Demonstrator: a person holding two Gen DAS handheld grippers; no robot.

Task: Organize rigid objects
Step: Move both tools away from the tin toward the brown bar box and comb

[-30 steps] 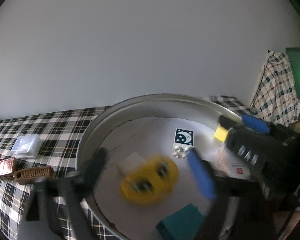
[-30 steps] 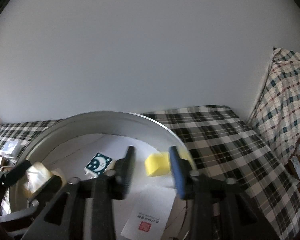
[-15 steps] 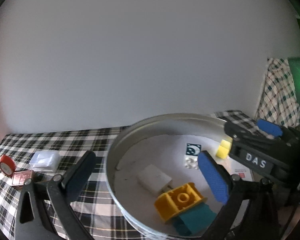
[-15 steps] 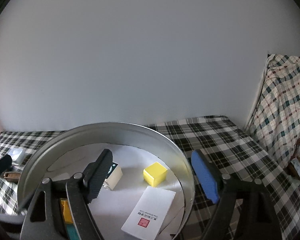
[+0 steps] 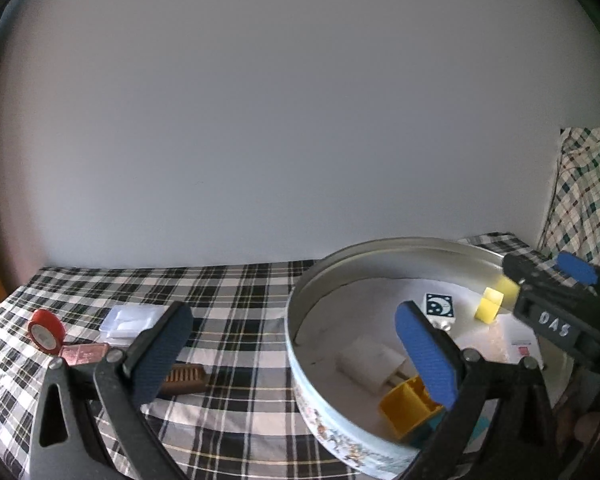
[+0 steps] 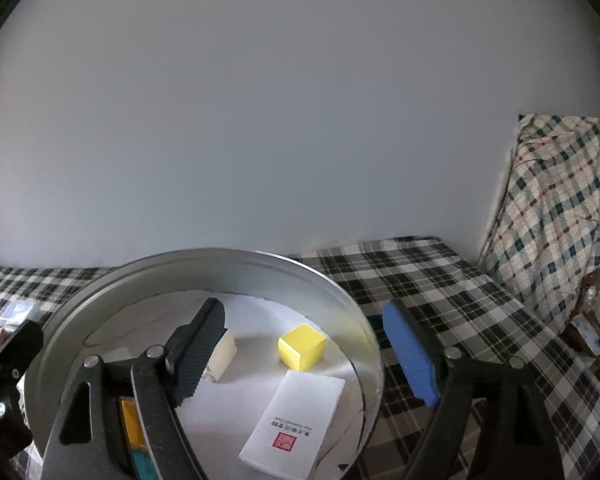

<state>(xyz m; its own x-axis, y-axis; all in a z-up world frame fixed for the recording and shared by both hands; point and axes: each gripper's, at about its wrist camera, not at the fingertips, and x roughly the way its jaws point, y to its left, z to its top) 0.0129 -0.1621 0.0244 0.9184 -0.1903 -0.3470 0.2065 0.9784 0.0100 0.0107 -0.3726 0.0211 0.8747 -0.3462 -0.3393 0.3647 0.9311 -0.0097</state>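
A round silver tin (image 5: 300,312) stands on the checked cloth. In it lie a yellow brick (image 5: 408,404), a white block (image 5: 364,360), a moon card (image 5: 439,306), a teal block (image 5: 424,434) and a small yellow cube (image 5: 489,309). My left gripper (image 5: 292,356) is open and holds nothing; its fingers straddle the tin's left wall. My right gripper (image 6: 304,354) is open over the tin's right rim (image 6: 374,360), one finger inside, one outside. The yellow cube (image 6: 302,346) sits free beyond it, with a white card box (image 6: 294,424) nearer. The right gripper (image 5: 544,276) also shows at the tin's far side.
Left of the tin on the cloth lie a red tape roll (image 5: 46,328), a clear plastic box (image 5: 130,320), a copper-coloured case (image 5: 84,354) and a brown ribbed piece (image 5: 184,376). A checked cloth hangs over something (image 6: 552,208) at the right. A plain wall stands behind.
The yellow brick has left my left gripper and now lies in the tin; that gripper swung left. My right gripper's jaws have spread wide from the yellow cube and drawn back.
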